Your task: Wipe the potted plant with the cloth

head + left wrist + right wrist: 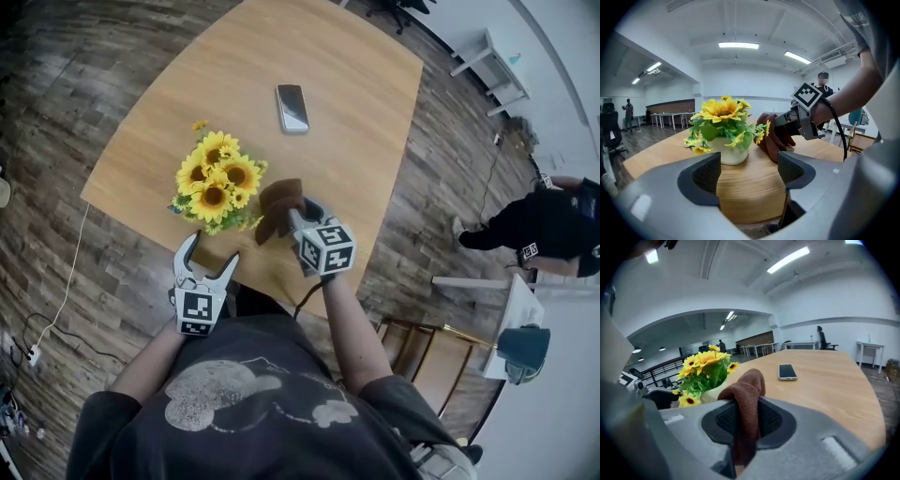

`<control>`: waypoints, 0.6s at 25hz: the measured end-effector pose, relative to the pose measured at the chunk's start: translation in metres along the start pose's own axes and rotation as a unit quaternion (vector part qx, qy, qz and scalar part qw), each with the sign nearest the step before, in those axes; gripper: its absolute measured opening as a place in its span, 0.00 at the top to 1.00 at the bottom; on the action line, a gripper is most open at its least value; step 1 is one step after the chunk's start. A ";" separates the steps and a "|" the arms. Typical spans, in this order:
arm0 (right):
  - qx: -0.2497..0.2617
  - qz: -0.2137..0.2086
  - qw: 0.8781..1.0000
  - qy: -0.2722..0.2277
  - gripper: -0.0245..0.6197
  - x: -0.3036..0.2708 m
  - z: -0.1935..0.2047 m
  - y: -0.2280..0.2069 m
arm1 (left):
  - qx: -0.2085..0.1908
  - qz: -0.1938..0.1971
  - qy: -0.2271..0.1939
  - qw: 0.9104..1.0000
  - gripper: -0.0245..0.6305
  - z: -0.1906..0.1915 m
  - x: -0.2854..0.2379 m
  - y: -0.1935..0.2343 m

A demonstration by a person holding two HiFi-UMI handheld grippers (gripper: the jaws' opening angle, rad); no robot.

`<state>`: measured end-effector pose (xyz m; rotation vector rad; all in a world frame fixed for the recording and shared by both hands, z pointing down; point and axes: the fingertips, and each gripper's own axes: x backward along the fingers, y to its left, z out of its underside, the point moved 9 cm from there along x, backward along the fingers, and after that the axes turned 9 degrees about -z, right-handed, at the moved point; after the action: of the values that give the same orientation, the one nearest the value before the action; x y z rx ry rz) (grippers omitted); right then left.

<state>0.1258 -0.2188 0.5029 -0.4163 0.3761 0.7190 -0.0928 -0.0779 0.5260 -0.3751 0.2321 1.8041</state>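
Tabletop comes first: the wooden table (356, 84) spreads under everything. The potted plant (217, 183) stands near its close edge, sunflowers and green leaves over a pale pot (733, 152). My left gripper (208, 253) hangs low in front of that pot, jaws spread wide, with only bare wood showing between them. My right gripper (298, 220) is clamped on the brown cloth (277, 208), which bunches over the jaws just beside the foliage; whether it touches a leaf I cannot tell. A phone (292, 108) lies farther up the table, well apart. As I judge it, wiping has hardly started: the cloth is in hand and beside the plant, while leaves and pot remain to be wiped. My free claw looks placed to steady the pot.
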 end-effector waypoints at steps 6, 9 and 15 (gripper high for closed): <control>0.017 -0.095 0.994 0.047 0.88 -0.058 -0.003 0.001 | 0.015 -0.032 0.022 0.999 0.31 -0.005 -0.029 -0.004; 0.063 -0.123 0.990 0.036 0.88 -0.070 -0.016 0.009 | 0.017 -0.057 0.026 0.998 0.27 -0.009 -0.041 -0.004; 0.103 -0.143 0.984 0.020 0.88 -0.086 -0.027 0.011 | 0.016 -0.075 0.021 0.997 0.26 -0.021 -0.058 0.001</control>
<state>0.0532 -0.2719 0.5169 -0.2821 0.4144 0.3866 -0.0775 -0.1374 0.5281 -0.3976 0.2549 1.6437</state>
